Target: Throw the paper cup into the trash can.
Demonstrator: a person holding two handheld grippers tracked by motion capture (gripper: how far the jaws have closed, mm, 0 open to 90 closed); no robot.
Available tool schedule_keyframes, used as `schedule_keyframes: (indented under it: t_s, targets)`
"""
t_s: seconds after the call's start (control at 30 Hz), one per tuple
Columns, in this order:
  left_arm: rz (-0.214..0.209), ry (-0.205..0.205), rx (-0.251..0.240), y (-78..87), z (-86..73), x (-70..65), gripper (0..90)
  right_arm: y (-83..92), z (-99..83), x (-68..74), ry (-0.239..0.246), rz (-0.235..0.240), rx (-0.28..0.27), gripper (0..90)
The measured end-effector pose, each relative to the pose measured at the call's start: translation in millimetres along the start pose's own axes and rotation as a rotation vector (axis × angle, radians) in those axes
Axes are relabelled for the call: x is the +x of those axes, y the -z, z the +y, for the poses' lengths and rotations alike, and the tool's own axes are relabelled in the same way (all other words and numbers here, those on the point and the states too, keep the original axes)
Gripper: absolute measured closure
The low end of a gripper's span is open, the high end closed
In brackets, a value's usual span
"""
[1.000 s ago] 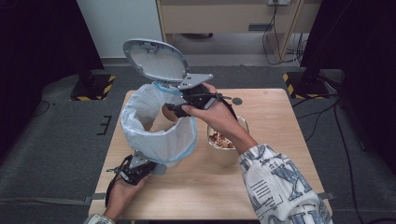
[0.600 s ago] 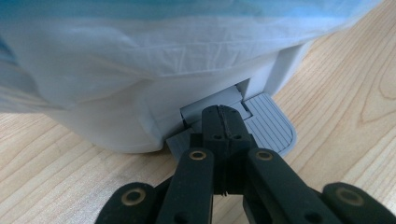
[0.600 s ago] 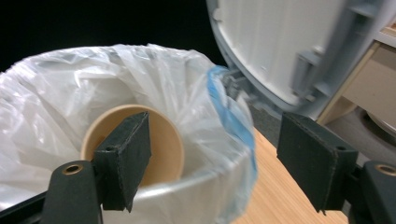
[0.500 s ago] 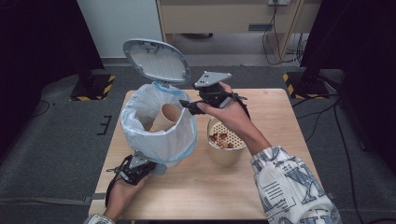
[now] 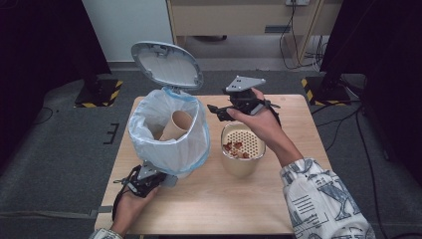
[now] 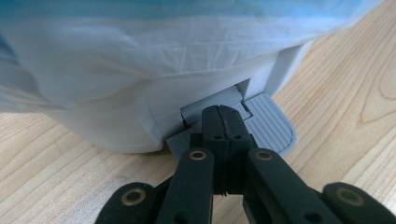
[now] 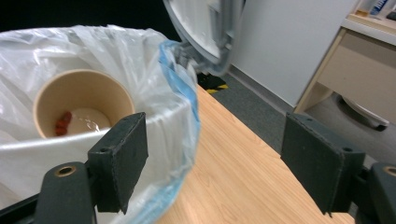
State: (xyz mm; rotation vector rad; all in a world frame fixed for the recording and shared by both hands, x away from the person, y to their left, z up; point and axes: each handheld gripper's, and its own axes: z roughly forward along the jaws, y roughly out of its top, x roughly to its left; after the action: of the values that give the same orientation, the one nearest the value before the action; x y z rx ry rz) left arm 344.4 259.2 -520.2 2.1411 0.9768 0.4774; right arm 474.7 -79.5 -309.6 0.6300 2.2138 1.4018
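Brown paper cup lies in white bag-lined pedal bin, centre-left. Left gripper, pressed together, holds pedal down; right gripper, just opening, empty. Next: prob. grab strainer bowl.

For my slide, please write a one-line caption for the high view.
Left gripper presses the bin's pedal, lid up; right gripper open beside the bin, paper cup inside.

Lab or office test space: hazard-taped stand bases, trailing cables, grey carpet.
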Motion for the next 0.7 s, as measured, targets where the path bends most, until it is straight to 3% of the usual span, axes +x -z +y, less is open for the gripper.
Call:
schedule_keyframes:
  t_s: [0.7]
  targets:
    - [0.0,0.001,0.003,0.2,-0.1,0.1,90.0,21.7,-35.8,-31.4,-0.069,-0.099,0.044,14.3]
